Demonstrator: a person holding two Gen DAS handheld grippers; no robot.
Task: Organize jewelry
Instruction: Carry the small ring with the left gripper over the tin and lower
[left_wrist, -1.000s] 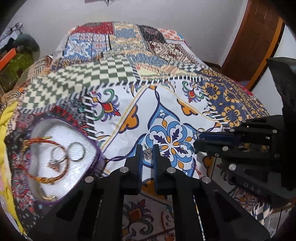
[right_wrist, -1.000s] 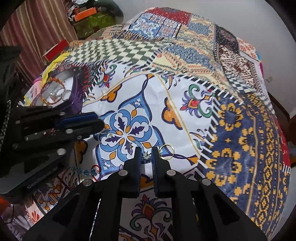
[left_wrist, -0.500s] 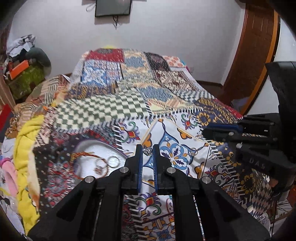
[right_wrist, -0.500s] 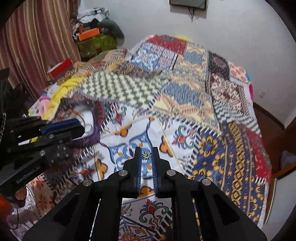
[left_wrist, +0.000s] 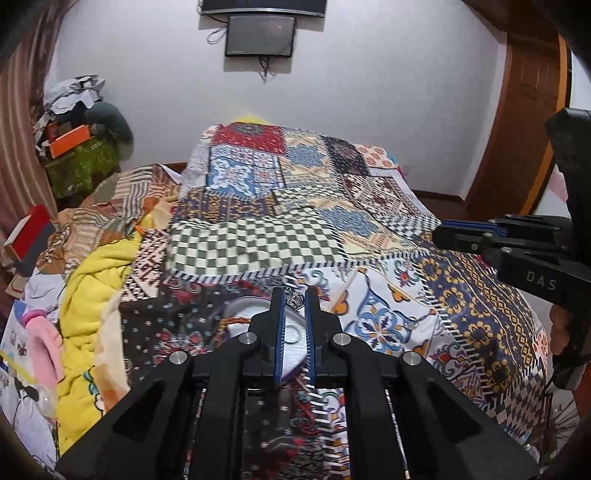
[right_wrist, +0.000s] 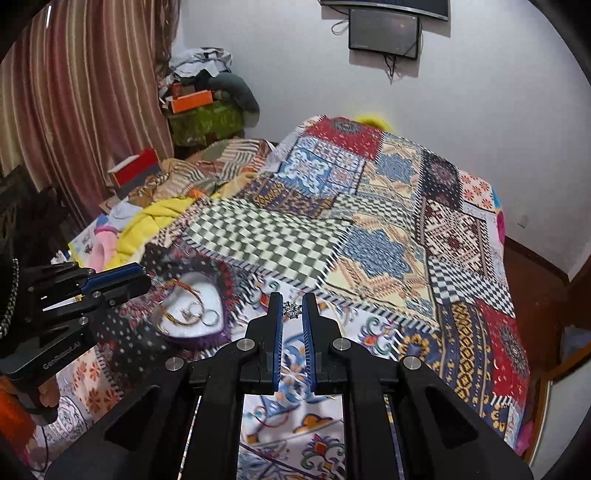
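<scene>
Both claws are up in the air over the bed, and each one pinches a tiny shiny thing at its tips. The left claw grips a small silver charm. The right claw grips a little sparkly stud.

The heart-shaped box sits on the patchwork bedspread, at about 9 o'clock from the right claw's tips. It already has a red-and-gold bangle and some rings on its white floor. In the left view it lies right under the left claw, mostly hidden by the fingers.

I think the small pieces could slip. They are held only at the very tips, so a little shake may drop them. On that busy, colourful cloth a tiny stud would be very hard to find. The two claws also sit near each other, so they might bump on the way to the box.

A yellow blanket lies bunched at 9 o'clock, well away from the path.
</scene>
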